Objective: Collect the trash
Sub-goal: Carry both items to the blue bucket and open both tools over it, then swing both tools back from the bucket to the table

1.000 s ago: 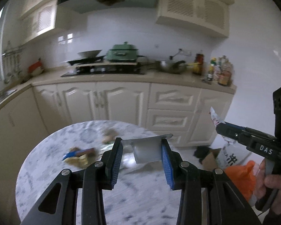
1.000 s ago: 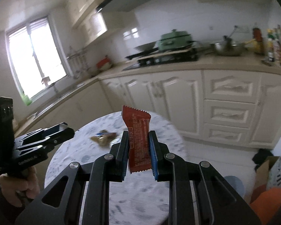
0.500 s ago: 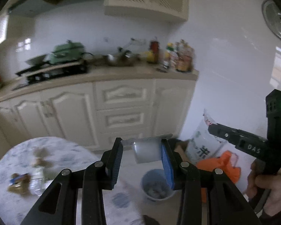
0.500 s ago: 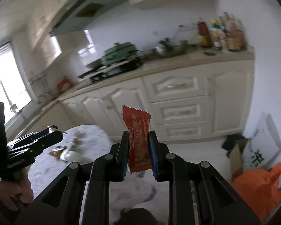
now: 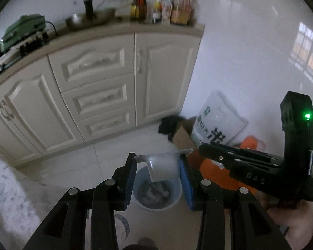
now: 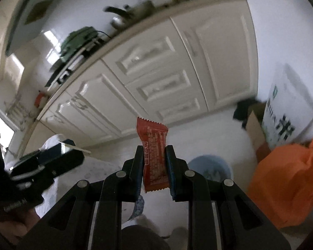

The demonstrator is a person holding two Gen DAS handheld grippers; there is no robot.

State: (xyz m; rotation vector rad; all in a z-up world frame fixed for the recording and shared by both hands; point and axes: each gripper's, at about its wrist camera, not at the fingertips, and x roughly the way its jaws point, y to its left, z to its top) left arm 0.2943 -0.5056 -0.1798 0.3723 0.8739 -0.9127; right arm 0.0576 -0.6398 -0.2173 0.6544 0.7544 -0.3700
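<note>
Cream kitchen cabinets (image 5: 98,87) fill the background, with a pale tiled floor (image 5: 106,152) below. An orange plastic bag (image 6: 285,179) slumps on the floor at the right, beside a white printed sack (image 5: 217,120). A light-blue trash bin (image 5: 156,191) stands on the floor, holding crumpled pale waste — in the left wrist view it sits directly beneath the left gripper (image 5: 157,173). That gripper's blue-padded fingers are set fairly wide and clamped on a clear plastic cup (image 5: 162,166), tipped with its rim toward the far side. The right gripper (image 6: 155,166) has its fingers drawn close together, pinching a red snack wrapper (image 6: 154,154) upright — the bin lies just right of it.
</note>
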